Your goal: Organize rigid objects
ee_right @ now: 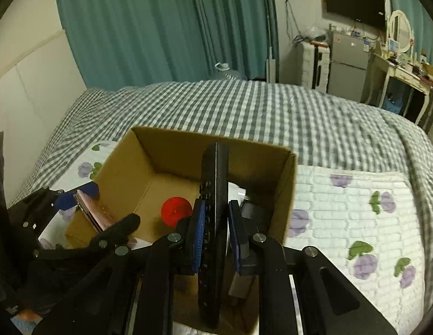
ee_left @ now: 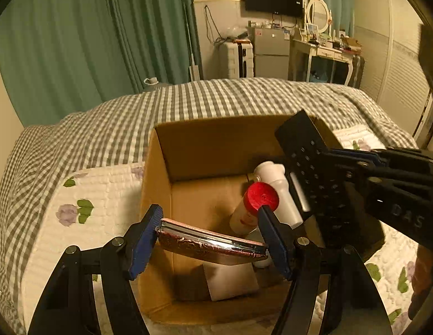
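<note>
Pink compact [ee_left: 210, 244] is clamped flat in left gripper [ee_left: 209, 237] over box [ee_left: 216, 145]; remote [ee_right: 213, 223] pinched edge-up by right gripper [ee_right: 215, 231] (red-capped bottle [ee_left: 261, 198] at 12 o'clock). Placing step; lowering, then release, judged next.

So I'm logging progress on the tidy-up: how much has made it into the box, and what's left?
Done: a white bottle with a red cap and another white bottle already lie in the cardboard box. In hand: the left tongs grip a pink patterned case over the box, the right tongs hold a black remote above it. Left: releasing both. Nothing else loose shows on the bed.
</note>
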The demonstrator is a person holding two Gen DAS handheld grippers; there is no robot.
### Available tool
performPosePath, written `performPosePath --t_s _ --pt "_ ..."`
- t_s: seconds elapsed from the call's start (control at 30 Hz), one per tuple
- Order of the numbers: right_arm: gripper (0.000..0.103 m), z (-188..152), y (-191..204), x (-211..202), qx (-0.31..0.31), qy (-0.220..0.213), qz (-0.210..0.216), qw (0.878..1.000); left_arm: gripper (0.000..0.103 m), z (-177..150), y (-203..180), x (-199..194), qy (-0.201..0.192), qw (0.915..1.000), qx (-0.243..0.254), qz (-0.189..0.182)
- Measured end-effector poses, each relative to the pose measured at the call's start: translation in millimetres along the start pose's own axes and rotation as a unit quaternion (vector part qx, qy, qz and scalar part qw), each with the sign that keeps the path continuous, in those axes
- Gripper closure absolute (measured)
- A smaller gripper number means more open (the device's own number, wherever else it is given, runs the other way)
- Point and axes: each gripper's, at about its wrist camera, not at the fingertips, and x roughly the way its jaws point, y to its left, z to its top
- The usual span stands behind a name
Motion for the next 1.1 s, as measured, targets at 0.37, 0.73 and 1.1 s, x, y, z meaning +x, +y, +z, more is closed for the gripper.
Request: performPosePath --t_s 0.37,0.73,1.1 --pt "0.050 2.4 -12.5 -31.0 0.033 -0.032 -0.037 0.998 0.029 8.8 -4.6 -37.9 -0.032 0.9994 -0.007 0.005" --pt "0.041 9.9 21.5 -183.1 0.009 -0.133 -0.084 0.988 0.026 17.9 -12.1 -172.0 -0.122 0.9923 -0.006 0.023" --pt "0.008 -25.2 57.2 -267.9 -0.016 -0.193 -0.110 0.975 0.026 -8.8 -13.8 -254.9 -0.203 0.9781 -0.010 0.042"
